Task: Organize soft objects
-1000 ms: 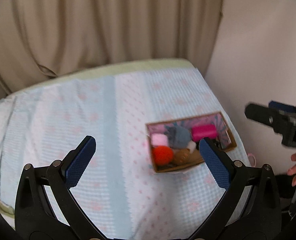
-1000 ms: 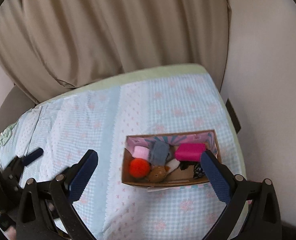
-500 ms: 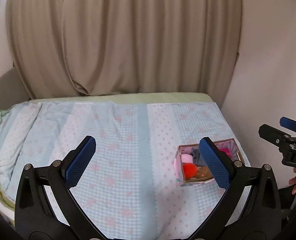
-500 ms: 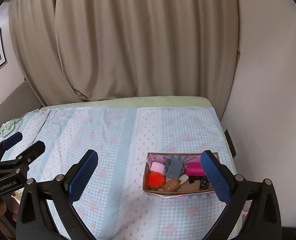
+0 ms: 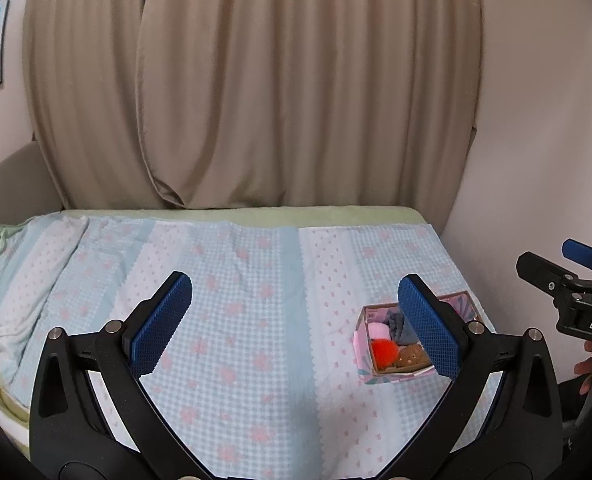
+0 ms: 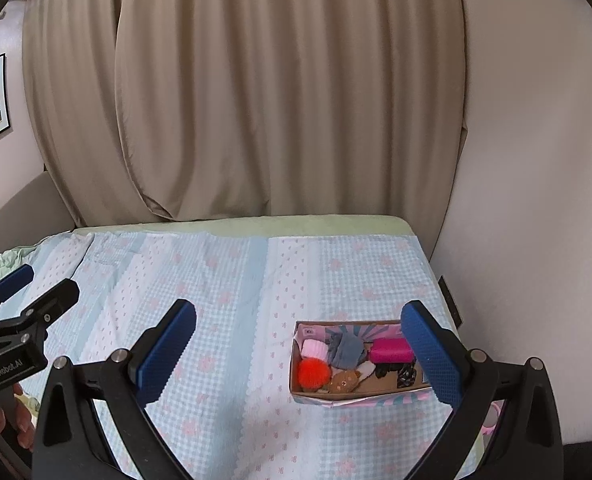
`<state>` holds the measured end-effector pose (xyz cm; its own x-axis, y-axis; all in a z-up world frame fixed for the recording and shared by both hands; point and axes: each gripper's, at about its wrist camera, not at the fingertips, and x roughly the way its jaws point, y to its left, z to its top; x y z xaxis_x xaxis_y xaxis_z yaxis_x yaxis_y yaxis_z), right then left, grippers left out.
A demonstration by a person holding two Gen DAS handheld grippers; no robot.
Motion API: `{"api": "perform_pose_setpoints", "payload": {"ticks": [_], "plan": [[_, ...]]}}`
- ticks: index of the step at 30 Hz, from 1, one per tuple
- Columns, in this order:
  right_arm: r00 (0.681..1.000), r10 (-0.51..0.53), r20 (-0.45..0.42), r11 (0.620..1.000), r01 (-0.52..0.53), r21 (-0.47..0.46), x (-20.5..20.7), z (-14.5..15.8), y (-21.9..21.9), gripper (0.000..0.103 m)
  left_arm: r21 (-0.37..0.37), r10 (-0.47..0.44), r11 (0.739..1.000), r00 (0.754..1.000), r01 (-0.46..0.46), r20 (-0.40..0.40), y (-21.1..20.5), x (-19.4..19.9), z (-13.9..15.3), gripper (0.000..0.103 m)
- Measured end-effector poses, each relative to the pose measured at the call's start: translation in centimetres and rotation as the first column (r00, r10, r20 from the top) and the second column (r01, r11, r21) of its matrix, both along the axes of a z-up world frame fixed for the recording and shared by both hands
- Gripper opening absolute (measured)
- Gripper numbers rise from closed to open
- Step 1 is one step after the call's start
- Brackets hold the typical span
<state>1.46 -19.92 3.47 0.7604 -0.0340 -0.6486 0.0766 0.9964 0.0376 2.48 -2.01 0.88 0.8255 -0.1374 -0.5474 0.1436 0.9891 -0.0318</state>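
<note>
- Soft toys and bits of cloth are packed in a small cardboard box (image 6: pixel 359 394), which is set on the bed (image 6: pixel 216 320) near its right edge, by the wall.
- A red fluffy ball (image 6: pixel 314 373), a pink roll (image 6: pixel 314 347), a grey cloth (image 6: pixel 347 350), a bright pink block (image 6: pixel 390 350), a small brown bear (image 6: pixel 344 381) and something black (image 6: pixel 399 372) can be seen inside.
- All of them are judged to be light and squashy, so they are not likely to be broken by a squeeze.
- The red fluffy ball is best pinched across its middle; the grey cloth is best taken by a raised fold.
- The box is thin card and could be dragged along if a thing is pulled out fast.
- The left gripper (image 5: pixel 296 330) is held wide apart above the bed, and nothing is held or touched by it.
- The right gripper (image 6: pixel 297 354) is also spread wide, up above the box, and nothing is touched by it.
</note>
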Motion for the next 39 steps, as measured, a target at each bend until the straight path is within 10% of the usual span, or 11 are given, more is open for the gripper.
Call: {"api": "perform_pose_setpoints", "payload": {"ticks": [39], "plan": [[1.000, -0.014, 0.026, 1.000, 0.014, -0.007, 0.61, 0.42, -0.56, 0.102, 0.009, 0.010, 1.000, 1.000, -0.010, 0.023, -0.06, -0.26, 0.05, 0.103]]}}
